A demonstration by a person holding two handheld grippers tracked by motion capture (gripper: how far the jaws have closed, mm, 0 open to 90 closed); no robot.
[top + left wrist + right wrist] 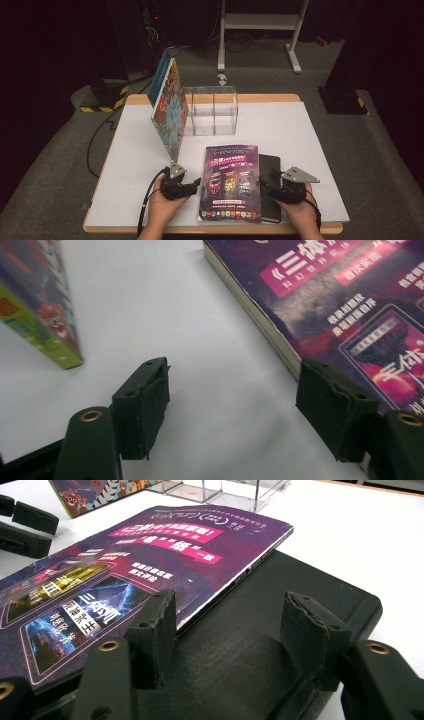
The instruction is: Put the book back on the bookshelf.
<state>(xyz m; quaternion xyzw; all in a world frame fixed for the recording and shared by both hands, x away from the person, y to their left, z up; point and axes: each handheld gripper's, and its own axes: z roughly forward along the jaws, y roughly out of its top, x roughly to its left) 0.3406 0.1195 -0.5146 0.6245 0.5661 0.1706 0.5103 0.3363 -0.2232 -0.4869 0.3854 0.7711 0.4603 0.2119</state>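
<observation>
We keep both claws wide and empty: left gripper (194, 186) beside the purple paperback book (231, 182), right gripper (267, 186) over the flat black notebook (280, 625) under it, to square the stack.

A clear plastic box (210, 111) with partitions stands on the far middle of the white table (310, 150). Just left of it, a colourful picture book (169, 107) stands tilted, leaning toward the box. Beyond the table, on the grey floor (380, 145), a white metal stand (260, 30) stands far back, and a black base with yellow-black striped tape (102, 97) sits at the far left.
</observation>
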